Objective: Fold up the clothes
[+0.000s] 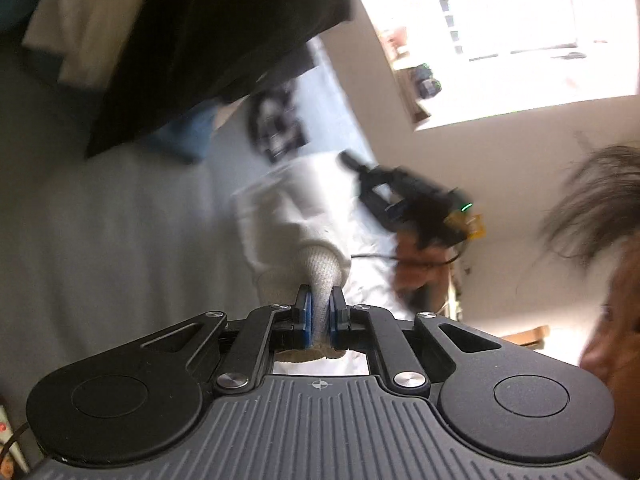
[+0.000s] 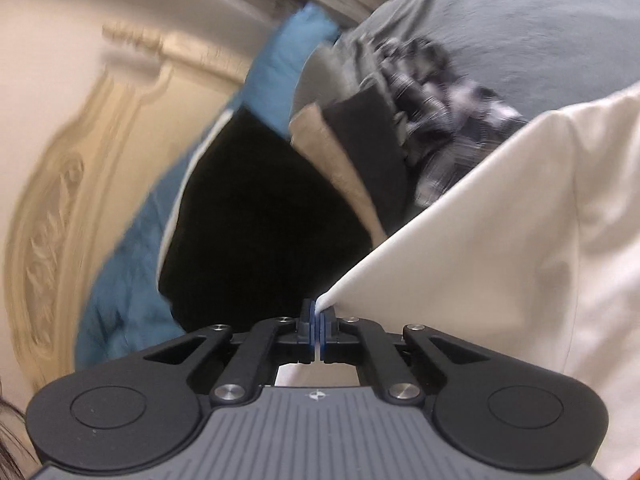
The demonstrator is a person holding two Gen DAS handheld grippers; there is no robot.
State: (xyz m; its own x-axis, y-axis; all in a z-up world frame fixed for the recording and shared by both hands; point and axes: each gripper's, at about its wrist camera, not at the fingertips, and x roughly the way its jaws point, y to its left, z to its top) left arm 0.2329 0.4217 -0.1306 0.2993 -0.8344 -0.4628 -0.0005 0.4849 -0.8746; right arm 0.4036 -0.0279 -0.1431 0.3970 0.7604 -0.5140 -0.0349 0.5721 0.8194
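A white sweatshirt (image 1: 296,208) hangs lifted above the bed. My left gripper (image 1: 320,296) is shut on its ribbed cuff (image 1: 324,272), which bulges between the blue pads. In the right wrist view the same white sweatshirt (image 2: 500,240) stretches away to the right, and my right gripper (image 2: 318,308) is shut on a thin corner of its edge. The right gripper (image 1: 400,196) also shows in the left wrist view as a blurred black tool beyond the cloth, held by a hand (image 1: 416,268).
Other clothes lie on the grey bed sheet (image 2: 520,20): a black garment (image 2: 260,220), a blue one (image 2: 128,272), a dark patterned one (image 2: 440,100). An ornate cream headboard (image 2: 60,200) stands behind. A person's head (image 1: 600,280) is close on the right, below a bright window (image 1: 540,40).
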